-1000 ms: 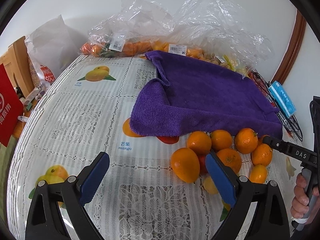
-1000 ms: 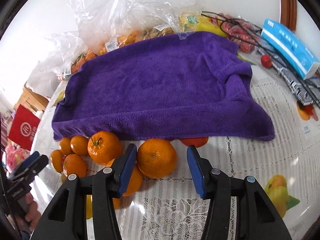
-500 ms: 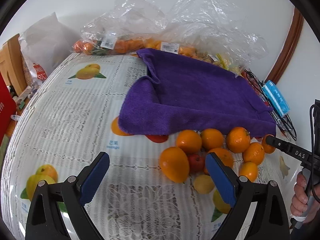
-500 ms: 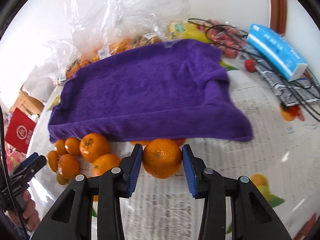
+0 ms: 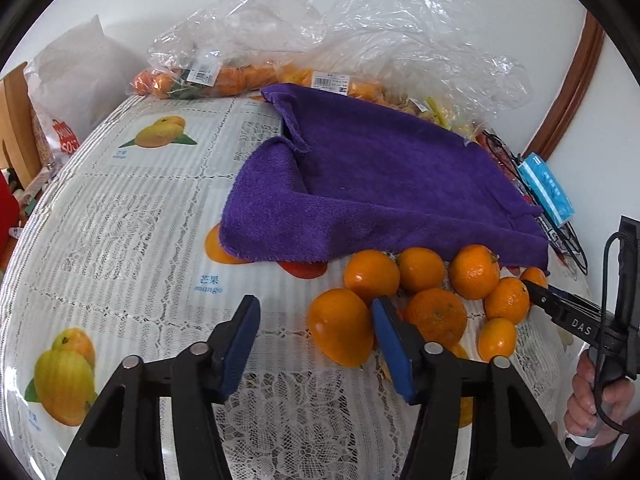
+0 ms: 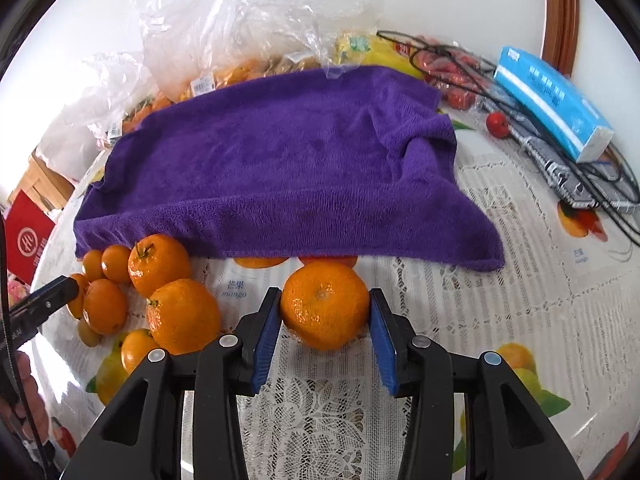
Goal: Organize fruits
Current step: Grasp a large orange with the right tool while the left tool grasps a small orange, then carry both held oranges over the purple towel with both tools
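My right gripper (image 6: 325, 332) is shut on a large orange (image 6: 325, 305), held just in front of the purple towel (image 6: 288, 168). Several more oranges (image 6: 160, 264) lie in a cluster at the left of the right wrist view. In the left wrist view my left gripper (image 5: 316, 344) is open, its jaws partly closed in. A large orange (image 5: 340, 332) sits just inside its right finger (image 5: 390, 344). The rest of the pile (image 5: 436, 316) lies beyond, at the purple towel's (image 5: 384, 192) near edge. The right gripper's tip (image 5: 560, 312) shows at far right.
Clear plastic bags of fruit (image 5: 248, 76) line the wall behind the towel. A blue tissue pack (image 6: 552, 96), black cables (image 6: 600, 184) and small red fruit (image 6: 496, 123) lie at the right. The lace tablecloth (image 5: 120, 216) has printed fruit. A white bag (image 5: 68, 84) stands at left.
My right gripper closed on the large orange and moved it right, away from the pile. My left gripper narrowed its jaws and moved in toward the large orange at the pile's left.
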### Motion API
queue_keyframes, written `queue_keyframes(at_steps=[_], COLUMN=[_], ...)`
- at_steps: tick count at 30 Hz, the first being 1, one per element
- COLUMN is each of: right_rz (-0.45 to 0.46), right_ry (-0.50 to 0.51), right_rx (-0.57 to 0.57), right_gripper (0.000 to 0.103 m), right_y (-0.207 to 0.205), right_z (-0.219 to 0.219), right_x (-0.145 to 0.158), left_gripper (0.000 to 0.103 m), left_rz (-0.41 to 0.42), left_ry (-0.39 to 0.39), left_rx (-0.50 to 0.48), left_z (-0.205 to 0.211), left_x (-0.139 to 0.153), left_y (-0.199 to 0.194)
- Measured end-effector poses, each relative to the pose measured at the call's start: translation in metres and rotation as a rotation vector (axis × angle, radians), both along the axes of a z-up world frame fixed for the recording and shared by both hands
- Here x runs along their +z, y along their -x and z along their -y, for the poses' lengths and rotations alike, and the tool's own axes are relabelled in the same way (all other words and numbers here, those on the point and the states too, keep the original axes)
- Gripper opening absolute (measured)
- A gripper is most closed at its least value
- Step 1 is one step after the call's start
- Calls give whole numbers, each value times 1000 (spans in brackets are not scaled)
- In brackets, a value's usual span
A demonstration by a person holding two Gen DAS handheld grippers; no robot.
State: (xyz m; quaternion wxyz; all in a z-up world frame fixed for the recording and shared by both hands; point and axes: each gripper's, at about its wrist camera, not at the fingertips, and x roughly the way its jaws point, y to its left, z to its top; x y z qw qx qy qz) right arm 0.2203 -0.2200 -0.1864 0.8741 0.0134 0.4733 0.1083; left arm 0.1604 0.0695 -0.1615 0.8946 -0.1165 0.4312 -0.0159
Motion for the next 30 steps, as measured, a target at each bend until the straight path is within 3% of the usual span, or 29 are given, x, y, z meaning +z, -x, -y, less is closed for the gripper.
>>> queue_keyframes(at_steps=[4,8,20,24,30], right_rz=[15,33,29,56,99], right_ry=[-2,0,10,4,7], right_rx=[-7,-14,-55,-66,-76], right_gripper=[43,43,42,42,42], right_y=[1,3,12,19,24], right_z=[0,0,1,1,-1], right_x=[-1,-1,2,13,33], left_gripper=[51,33,32,32,32], left_rz=[7,-5,4,12,40], left_ry=[-4,37,8,31,7], left_rx=[5,-16,-2,0,-6], left_z=[4,1,0,-5,-4], left_x=[-2,-4,-7,-1,17], left_y=[0,-1,2,5,8])
